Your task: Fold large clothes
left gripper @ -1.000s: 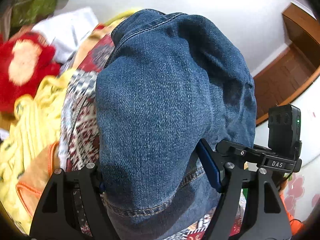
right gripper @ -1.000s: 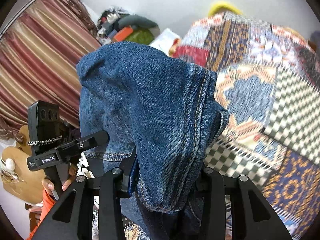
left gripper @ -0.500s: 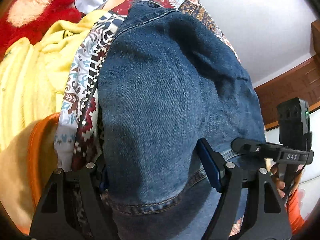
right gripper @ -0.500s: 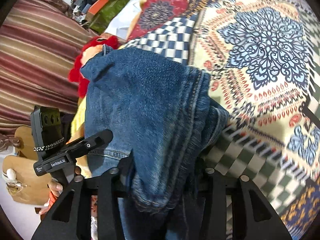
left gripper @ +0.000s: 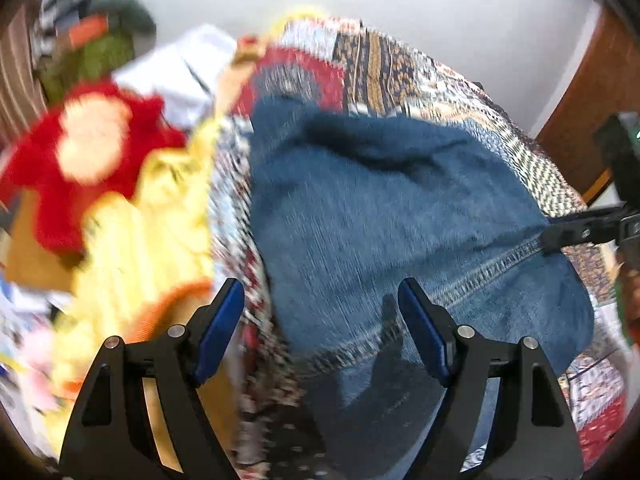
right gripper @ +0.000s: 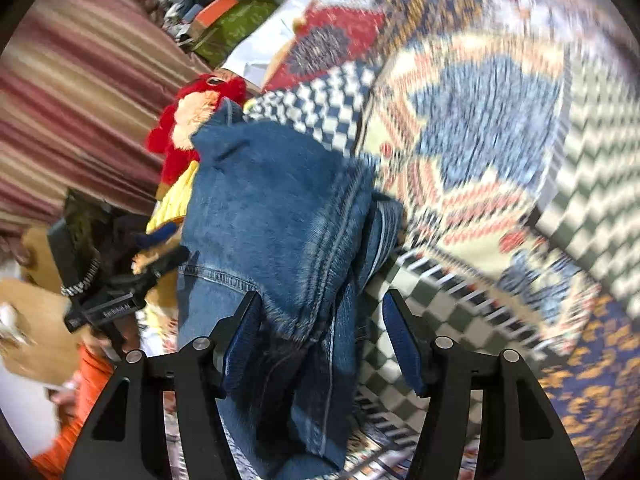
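A plain white wall (left gripper: 460, 20) is seen behind a bed covered by a patchwork bedspread (right gripper: 500, 140) of checks and medallions. A striped red and tan curtain (right gripper: 72, 100) is hung at one side. Brown wooden furniture (left gripper: 580, 92) is set against the wall. Clothes and a red plush toy (left gripper: 80, 160) are piled nearby.

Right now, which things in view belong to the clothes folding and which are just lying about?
Part of the job:
- blue jeans
- left tongs, opening, pads off the denim
- right tongs, opening, denim between them
- patterned bedspread

Lying about:
- red plush toy
- yellow garment
- striped curtain
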Tool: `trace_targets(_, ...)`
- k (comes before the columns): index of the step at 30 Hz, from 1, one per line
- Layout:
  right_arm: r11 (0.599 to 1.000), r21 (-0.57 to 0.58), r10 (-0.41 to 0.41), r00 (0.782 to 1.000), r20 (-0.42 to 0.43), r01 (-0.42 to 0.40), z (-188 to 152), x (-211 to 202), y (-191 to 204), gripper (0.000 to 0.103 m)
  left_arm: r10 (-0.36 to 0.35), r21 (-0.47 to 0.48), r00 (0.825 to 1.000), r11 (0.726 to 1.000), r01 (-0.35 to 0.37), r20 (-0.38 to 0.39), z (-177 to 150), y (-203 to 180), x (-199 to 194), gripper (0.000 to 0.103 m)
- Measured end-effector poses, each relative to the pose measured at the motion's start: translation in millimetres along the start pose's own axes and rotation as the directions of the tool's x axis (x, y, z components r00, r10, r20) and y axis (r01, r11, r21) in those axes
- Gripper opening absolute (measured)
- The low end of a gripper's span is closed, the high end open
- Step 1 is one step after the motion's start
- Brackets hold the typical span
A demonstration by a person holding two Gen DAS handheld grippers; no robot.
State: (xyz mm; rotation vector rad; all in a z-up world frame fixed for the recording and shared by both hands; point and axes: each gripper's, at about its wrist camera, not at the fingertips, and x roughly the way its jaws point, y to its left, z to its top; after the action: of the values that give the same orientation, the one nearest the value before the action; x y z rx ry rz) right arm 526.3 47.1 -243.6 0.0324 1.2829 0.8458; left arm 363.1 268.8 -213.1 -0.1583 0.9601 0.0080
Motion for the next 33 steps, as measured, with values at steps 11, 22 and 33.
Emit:
trace_targets(11, 0.969, -0.141, -0.167, 0.957, 0.236, 0.204, 39.5, -12.0, 45.0, 0.06, 0.027, -0.092, 0.999, 0.996, -0.023, 0.038, 65.2, 13.3, 37.6, 0.08)
trace_targets(22, 0.949, -0.139, -0.257, 0.951, 0.172, 0.282, 25.7, 39.8, 19.1, 0.06, 0.135, -0.093, 0.991, 0.987, -0.134, -0.001, 67.8, 7.2, 83.9, 0.09)
trace_targets(33, 0.93, -0.182, -0.203, 0.859, 0.471, 0.32, -28.0, -108.4, 100.8, 0.06, 0.088, -0.03, 0.955, 0.996, -0.083, 0.283, 57.9, -40.1, -99.5, 0.089)
